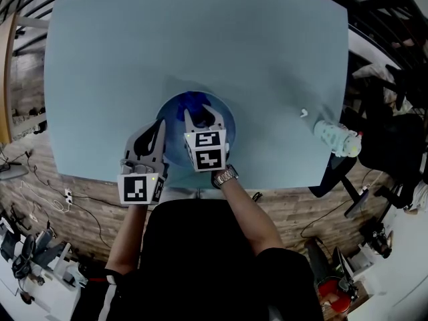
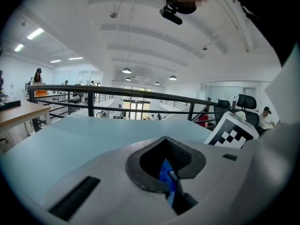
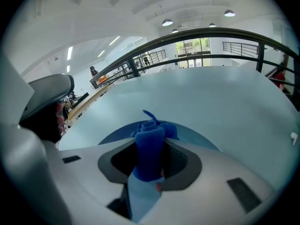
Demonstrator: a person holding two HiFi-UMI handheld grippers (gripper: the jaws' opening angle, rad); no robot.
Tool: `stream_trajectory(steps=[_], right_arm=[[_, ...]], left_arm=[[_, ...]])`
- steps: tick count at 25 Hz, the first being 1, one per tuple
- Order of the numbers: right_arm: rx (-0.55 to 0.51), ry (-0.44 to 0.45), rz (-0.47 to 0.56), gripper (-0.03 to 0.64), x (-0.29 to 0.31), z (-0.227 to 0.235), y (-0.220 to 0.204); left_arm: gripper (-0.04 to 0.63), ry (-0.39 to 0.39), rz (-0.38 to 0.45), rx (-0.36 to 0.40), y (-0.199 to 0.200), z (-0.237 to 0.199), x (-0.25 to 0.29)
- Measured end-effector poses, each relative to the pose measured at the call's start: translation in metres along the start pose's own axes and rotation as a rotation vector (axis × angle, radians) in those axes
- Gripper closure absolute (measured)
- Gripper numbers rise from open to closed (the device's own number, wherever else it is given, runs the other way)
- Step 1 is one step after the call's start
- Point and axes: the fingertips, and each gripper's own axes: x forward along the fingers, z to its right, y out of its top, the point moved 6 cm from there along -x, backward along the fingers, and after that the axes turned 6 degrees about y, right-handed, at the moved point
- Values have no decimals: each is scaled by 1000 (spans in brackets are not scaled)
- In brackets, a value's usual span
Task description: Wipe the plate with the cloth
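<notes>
A round blue plate [image 1: 175, 119] lies on the pale blue table [image 1: 200, 39], near its front edge. My right gripper [image 1: 202, 118] is over the plate's middle, shut on a rolled dark blue cloth [image 3: 150, 149] that sticks out past the jaws onto the plate [image 3: 199, 137]. The cloth [image 1: 194, 102] shows just beyond the jaws in the head view. My left gripper [image 1: 159, 127] sits at the plate's left rim. In the left gripper view its jaws are shut on a thin blue edge, the plate rim [image 2: 166, 176].
A small white object [image 1: 304, 112] lies on the table to the right. A pale patterned bottle-like thing [image 1: 338, 138] rests at the table's right edge. A black office chair [image 1: 394, 139] stands beyond it. The table's front edge [image 1: 200, 189] runs just behind the grippers.
</notes>
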Motion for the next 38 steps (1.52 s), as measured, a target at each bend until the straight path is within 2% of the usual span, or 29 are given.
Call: stream_trajectory(steps=[5,8,14,25,34,38], right_arm=[[16,-34,23,497,-4,11,0],[35,-55,17,497,-9,16,-4],[58,-95,26,497,-19,25,-8],[100,-168,53,497,-39,33,-22],[81,-153,79,497,-48,11,-23],[64,-124,75,497,-46,-6,-25]], left_arm=[[595,-12,4,-8,4,1,2],[595,-17,-13,14,1,1,0],[595,-48,26,-1,4,6,-2],[595,-66,26,18,0,9,-16],[595,-60,54,1,0,5,-36],[595,-39,35,7,-1,1,-46]])
